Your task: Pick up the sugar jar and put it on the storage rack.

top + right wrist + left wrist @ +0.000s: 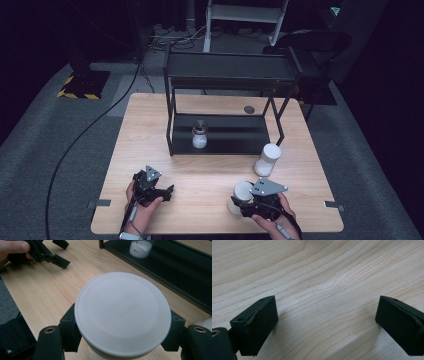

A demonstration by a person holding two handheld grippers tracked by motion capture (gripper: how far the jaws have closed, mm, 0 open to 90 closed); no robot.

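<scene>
- The right hand-held gripper sits near the front right part of the desk, and its jaws are clenched around a white lidded jar.
- In the right gripper view the white lidded jar stands upright between the two black jaws, its round flat lid facing the camera and a jaw pressed against each side just below the lid.
- The left hand-held gripper rests near the front left part of the desk, well apart from the right one, with its jaws released and spread wide.
- In the left gripper view, bare wood grain of the desk lies between the two parted black pads.
- A second white jar stands on the desk just in front of the black shelf rack, behind the held jar and apart from it.
- A small glass jar with white contents and a dark cap stands on the rack's lower shelf.
</scene>
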